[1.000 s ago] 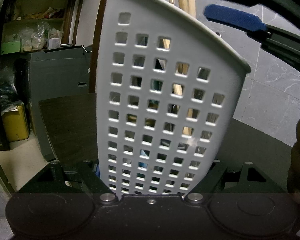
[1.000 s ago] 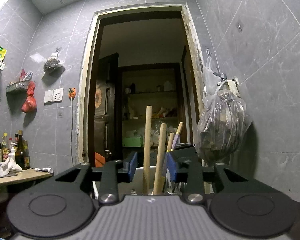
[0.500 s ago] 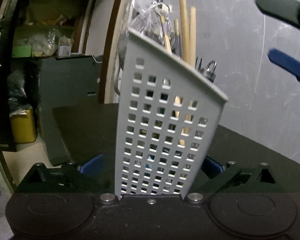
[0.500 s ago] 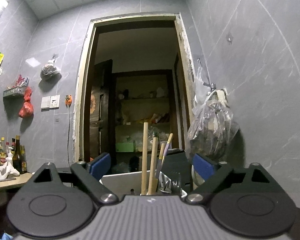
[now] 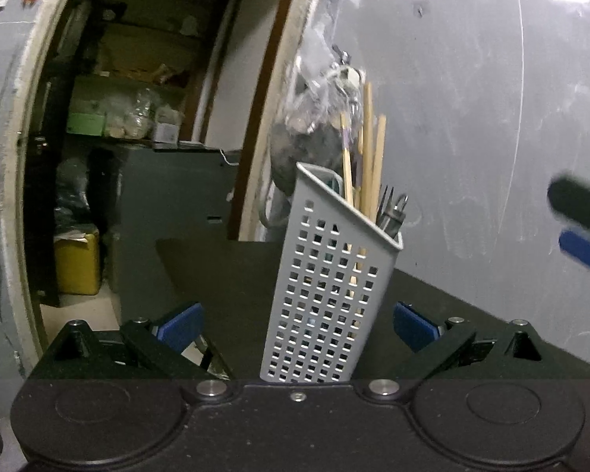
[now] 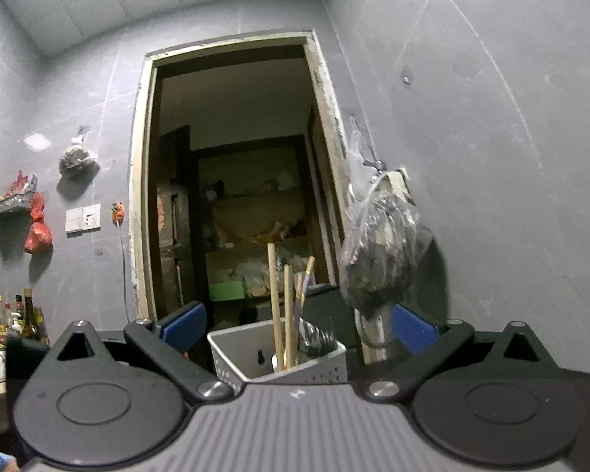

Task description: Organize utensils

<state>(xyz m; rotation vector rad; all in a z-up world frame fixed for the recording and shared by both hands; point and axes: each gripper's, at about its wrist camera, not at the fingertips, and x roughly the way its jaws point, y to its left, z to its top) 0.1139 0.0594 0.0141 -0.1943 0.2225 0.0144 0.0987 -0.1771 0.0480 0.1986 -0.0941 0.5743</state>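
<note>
- Left gripper (image 5: 297, 324): blue-padded jaws have just been opening and now stand wide apart. The holder sits in line between the pads but neither pad touches it.
- White perforated plastic utensil holder (image 5: 326, 306): stands upright on the dark countertop (image 5: 224, 267), close to the grey tiled wall (image 5: 472, 118).
- Contents: wooden chopsticks (image 5: 367, 165) stick up highest; metal forks (image 5: 393, 210) sit lower, beside them at the rim.
- Right gripper (image 6: 297, 328): jaws likewise just opened, fully spread, nothing between the pads; the holder lies beyond them.
- Progress, judged: utensils are gathered in the holder and both grippers are clear of it, so the task looks close to done. No loose utensils show in either view; cannot tell if any remain out of frame.
- Surroundings: open doorway (image 6: 232, 181) with cluttered shelves behind; row of glass bottles (image 6: 4, 322) far left on another counter.
- Obstruction: clear plastic bag of dark contents (image 6: 381, 251) hangs on the wall just behind the holder, near the chopstick tops; a reach from that side could snag it.
</note>
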